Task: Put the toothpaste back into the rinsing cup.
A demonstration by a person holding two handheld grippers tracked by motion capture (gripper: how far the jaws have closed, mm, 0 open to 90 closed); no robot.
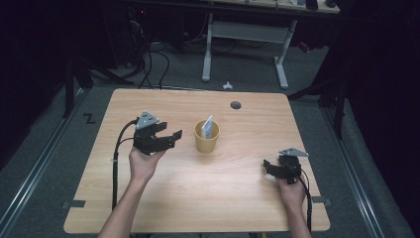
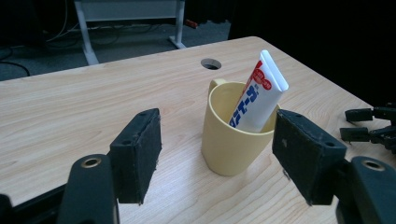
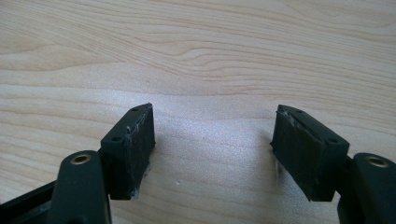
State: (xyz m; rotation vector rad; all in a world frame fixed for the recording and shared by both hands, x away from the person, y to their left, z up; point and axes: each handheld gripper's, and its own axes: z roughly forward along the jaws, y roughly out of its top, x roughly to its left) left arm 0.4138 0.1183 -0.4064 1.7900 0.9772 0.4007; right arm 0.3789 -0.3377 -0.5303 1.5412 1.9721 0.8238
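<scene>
Nearby, the left gripper (image 2: 217,158) gapes wide before the mug (image 2: 233,133) holding perhaps toothpaste (image 2: 257,95); the right gripper (image 3: 212,149) spreads empty above the table (image 3: 196,56).

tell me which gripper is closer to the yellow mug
The left gripper. It is held just beside the yellow mug, open and facing it, while the right gripper sits farther off near the table's right edge, pointing down at bare wood.

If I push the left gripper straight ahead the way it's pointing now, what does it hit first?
Most likely the yellow mug holding the toothpaste tube. The left gripper is open, and in its own view the mug sits ahead between the jaws, nearer the right one, so that jaw might clip it. Depth is uncertain.
</scene>
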